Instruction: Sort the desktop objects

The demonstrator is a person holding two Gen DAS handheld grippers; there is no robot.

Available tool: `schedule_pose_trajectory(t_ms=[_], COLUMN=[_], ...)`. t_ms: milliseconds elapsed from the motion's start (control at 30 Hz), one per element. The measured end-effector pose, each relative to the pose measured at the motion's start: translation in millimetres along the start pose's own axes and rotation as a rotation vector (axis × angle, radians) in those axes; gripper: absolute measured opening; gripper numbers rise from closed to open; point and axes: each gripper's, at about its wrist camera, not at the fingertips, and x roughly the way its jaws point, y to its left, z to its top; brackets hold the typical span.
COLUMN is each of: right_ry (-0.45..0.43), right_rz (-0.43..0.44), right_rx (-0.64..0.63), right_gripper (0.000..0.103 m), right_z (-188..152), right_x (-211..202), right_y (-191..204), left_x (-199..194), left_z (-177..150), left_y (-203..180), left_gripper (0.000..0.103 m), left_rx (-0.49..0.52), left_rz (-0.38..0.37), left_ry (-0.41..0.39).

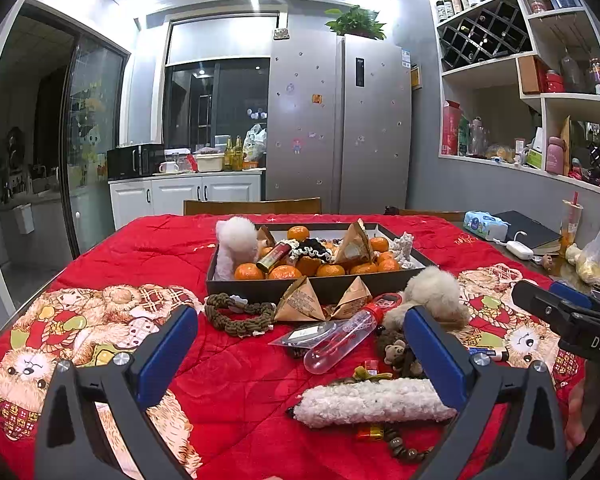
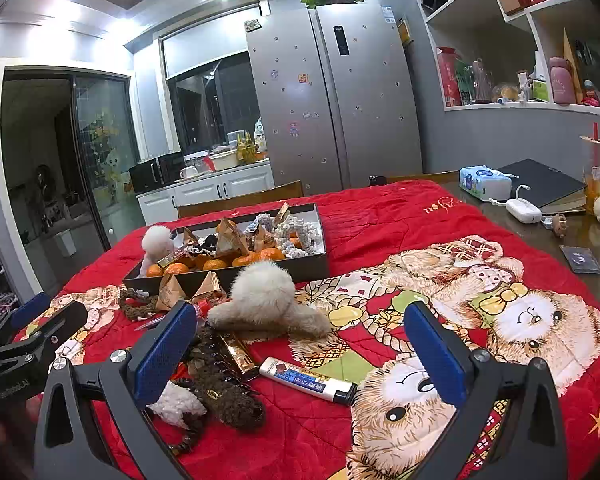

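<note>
A dark tray on the red blanket holds oranges, paper pyramids, scrunchies and a white plush. Loose items lie in front of it: a brown rope ring, two paper pyramids, a clear tube, a beige fluffy claw clip, a white fuzzy clip. My left gripper is open and empty above them. My right gripper is open and empty above a white lighter, with a brown claw clip and the beige clip to its left.
The right gripper shows at the right edge of the left wrist view; the left gripper shows at the left edge of the right wrist view. A tissue pack, black folder, white charger and drink cup lie at the table's far right.
</note>
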Motion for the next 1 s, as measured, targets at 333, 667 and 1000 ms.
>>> schedule_pose_trajectory(t_ms=[333, 667, 1000], right_ry=[0.000, -0.001, -0.001], right_rz=[0.002, 0.003, 0.004], right_rx=[0.003, 0.005, 0.003], right_gripper=[0.103, 0.103, 0.103], right_z=[0.7, 1.1, 1.7], right_x=[-0.5, -1.3, -1.7], right_y=[0.0, 0.2, 2.8], left_x=[0.4, 2.9, 5.3], left_z=[0.2, -0.7, -0.2], left_y=[-0.4, -1.2, -1.5], left_gripper=[0.103, 0.103, 0.103], left_rx=[0.002, 0.002, 0.002], left_rz=[-0.003, -0.010, -0.006], left_ry=[0.000, 0.009, 0.018])
